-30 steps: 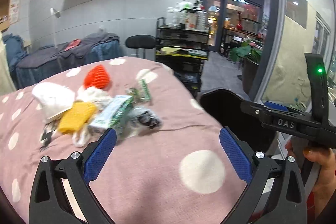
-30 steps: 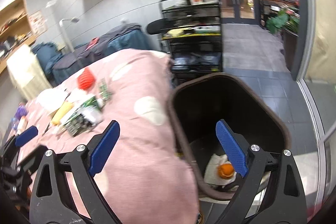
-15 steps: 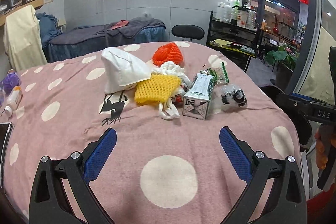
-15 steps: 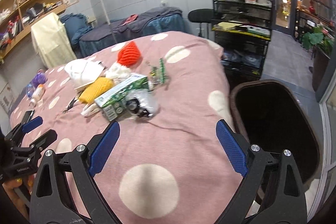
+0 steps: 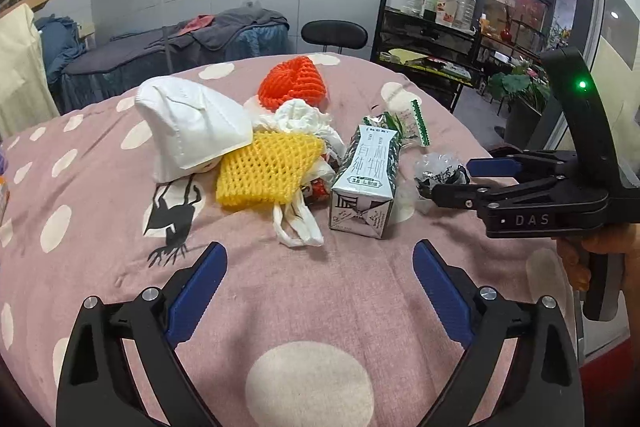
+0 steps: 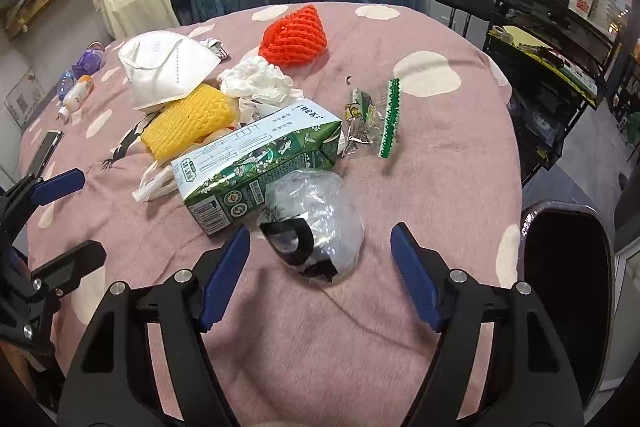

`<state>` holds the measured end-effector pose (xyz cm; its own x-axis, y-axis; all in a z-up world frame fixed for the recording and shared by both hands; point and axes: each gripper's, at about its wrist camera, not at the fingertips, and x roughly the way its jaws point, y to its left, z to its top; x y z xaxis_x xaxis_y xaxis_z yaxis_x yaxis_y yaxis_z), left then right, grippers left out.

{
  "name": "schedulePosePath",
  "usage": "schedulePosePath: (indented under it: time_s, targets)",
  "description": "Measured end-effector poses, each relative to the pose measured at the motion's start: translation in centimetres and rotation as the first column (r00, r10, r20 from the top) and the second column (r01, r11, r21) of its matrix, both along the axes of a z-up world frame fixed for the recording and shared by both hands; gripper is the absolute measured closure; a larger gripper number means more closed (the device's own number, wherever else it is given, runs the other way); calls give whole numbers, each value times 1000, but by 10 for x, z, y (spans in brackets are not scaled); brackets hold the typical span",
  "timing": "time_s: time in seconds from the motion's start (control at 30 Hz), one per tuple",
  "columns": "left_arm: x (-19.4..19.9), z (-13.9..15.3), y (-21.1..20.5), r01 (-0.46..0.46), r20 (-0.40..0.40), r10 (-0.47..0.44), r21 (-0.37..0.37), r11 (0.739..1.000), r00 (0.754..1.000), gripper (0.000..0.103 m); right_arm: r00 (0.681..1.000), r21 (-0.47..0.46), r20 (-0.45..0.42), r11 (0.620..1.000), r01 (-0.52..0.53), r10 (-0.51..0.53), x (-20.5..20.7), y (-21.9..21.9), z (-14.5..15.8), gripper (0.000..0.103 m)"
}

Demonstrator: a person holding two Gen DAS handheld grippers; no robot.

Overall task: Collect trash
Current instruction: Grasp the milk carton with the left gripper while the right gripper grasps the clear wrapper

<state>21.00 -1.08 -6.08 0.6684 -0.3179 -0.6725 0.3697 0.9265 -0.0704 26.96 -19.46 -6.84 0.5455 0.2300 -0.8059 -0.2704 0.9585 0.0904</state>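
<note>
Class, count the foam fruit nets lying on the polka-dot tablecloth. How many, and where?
2. The orange foam net lies at the pile's far side; the yellow foam net lies between the white face mask and milk carton. Others may be hidden.

Left wrist view: low over the near table (image 5: 360,307) edge, facing the trash pile (image 5: 272,155) head-on. Right wrist view: higher, from the pile's right, close to the carton (image 6: 256,171), looking down. Shared: pile, table, back wall.
</note>
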Motion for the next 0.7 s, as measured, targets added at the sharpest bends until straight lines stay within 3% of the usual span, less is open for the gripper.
schedulePosePath:
  time_s: [0.03,0.07,0.2,0.47,0.63,0.7]
  targets:
    - [4,-1,-3,11,-6,-11,4,1000,1000,11,1000,1,-12,1000,-10,10,4,1,-2,35]
    - [9,-1,-7,22,-13,-22,10,1000,1000,11,999,0,-27,1000,-21,21,7,2,-4,48]
    - [31,-6,-22,65,-58,-62,37,997,996,16,999,18,-28,1000,-20,21,10,-1,-5,56]
    - [70,-15,-58,164,-140,-148,112,980,979,27,996,91,57,994,61,-67,-21,-36,23,58]
    - [95,-27,-79,228,-235,-192,134,964,953,45,993,132,67,987,92,-101,-39,-53,30,57]
    - [103,-33,-83,236,-270,-194,135,962,943,47,991,143,66,984,102,-113,-45,-58,30,57]
